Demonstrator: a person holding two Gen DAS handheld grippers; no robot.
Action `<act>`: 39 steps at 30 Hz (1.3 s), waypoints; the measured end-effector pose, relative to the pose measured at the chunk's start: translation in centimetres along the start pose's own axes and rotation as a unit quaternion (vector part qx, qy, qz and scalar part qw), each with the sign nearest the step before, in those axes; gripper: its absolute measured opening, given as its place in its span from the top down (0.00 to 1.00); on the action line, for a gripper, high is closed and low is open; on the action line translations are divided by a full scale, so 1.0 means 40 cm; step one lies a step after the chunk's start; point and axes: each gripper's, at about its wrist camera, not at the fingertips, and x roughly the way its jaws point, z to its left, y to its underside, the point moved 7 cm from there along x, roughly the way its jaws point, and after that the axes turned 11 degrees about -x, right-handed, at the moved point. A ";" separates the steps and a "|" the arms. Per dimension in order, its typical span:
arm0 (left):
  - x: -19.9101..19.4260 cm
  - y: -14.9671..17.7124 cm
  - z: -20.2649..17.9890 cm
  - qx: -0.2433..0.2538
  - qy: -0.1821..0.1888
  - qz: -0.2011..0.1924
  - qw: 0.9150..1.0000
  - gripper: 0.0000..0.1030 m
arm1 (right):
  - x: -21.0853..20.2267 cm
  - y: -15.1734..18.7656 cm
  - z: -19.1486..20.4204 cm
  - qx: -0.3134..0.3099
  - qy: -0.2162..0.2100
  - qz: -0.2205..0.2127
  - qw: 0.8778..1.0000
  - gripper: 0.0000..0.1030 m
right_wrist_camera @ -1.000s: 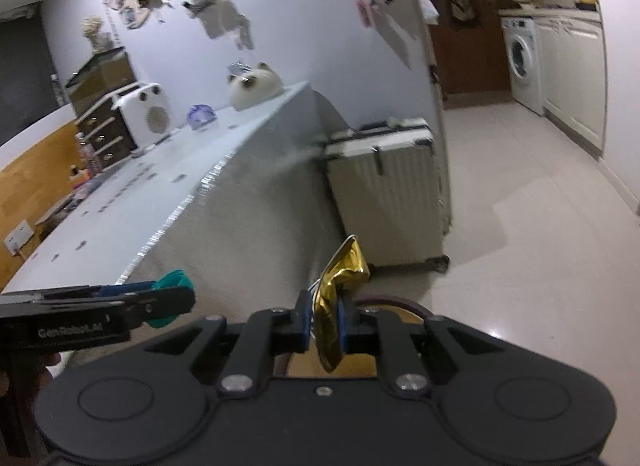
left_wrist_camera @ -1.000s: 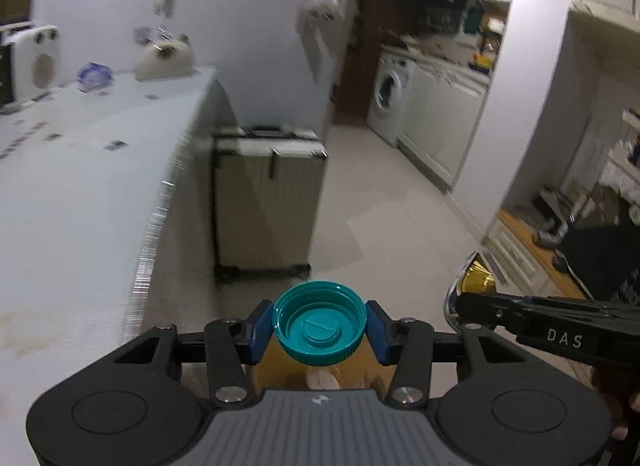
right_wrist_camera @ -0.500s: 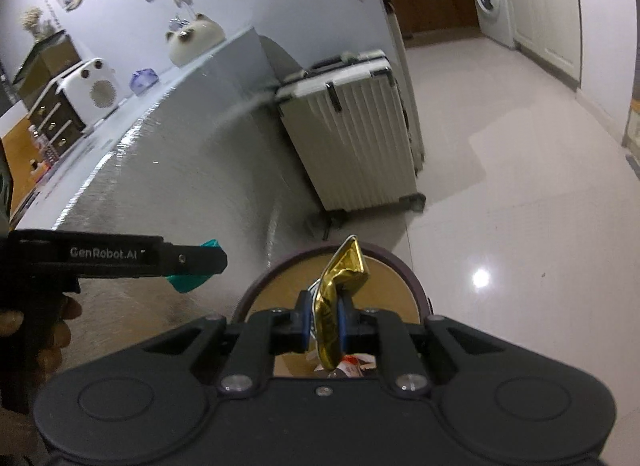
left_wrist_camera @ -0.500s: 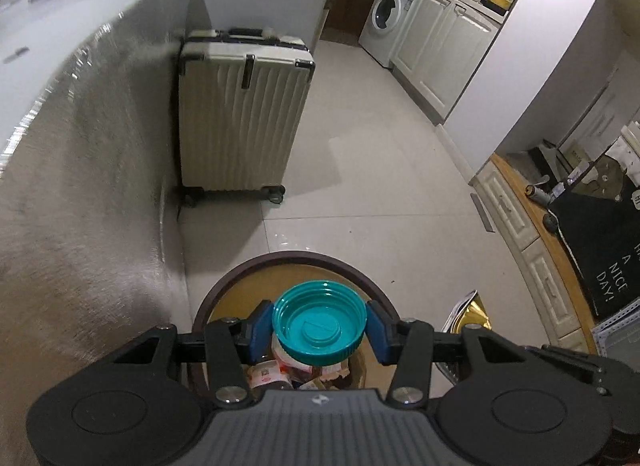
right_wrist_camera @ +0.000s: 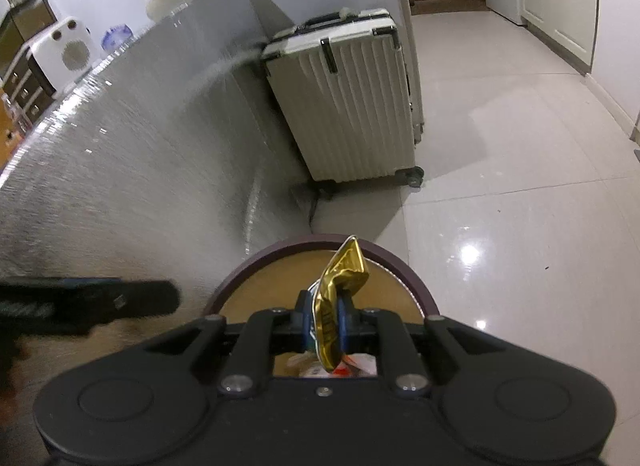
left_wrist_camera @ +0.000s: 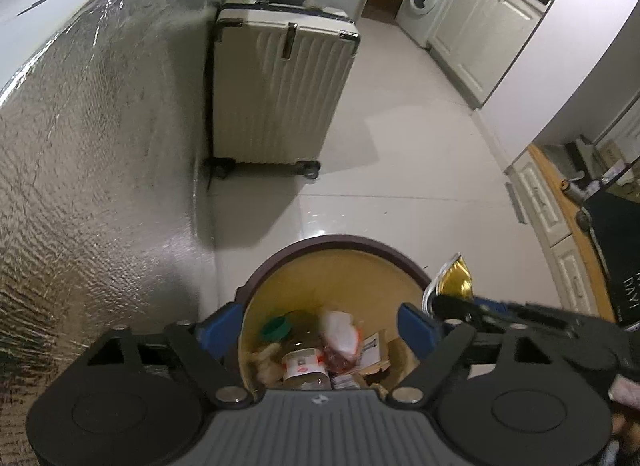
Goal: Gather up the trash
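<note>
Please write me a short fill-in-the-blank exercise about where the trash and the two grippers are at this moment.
1. The teal cap now lies inside the round ____, among other rubbish.
2. The left gripper has just opened its jaws, and between them there is ____.
3. The right gripper is shut on a crumpled ____ wrapper.
4. Beyond the bin a pale ribbed ____ stands on the tiled floor.

Missing words: bin; nothing; gold; suitcase
</note>
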 end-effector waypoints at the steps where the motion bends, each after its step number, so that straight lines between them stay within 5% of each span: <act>1: 0.002 0.000 0.001 0.002 -0.003 0.002 1.000 0.11 | 0.013 -0.002 -0.002 -0.002 0.003 0.005 1.000 0.86; 6: 0.020 0.006 0.013 0.003 -0.027 0.011 1.000 0.00 | 0.063 0.005 -0.015 0.002 0.008 0.024 1.000 0.75; 19: 0.046 0.039 0.028 0.006 -0.057 0.038 0.998 0.00 | 0.049 0.066 -0.019 0.004 0.003 0.052 0.999 0.66; 34: 0.014 0.069 0.024 0.014 -0.054 0.032 0.998 0.00 | -0.059 0.062 -0.007 0.006 0.006 0.023 1.000 0.50; 39: -0.034 0.078 0.019 0.012 -0.051 0.011 0.999 0.00 | -0.116 0.063 -0.004 0.011 0.007 0.007 1.000 0.36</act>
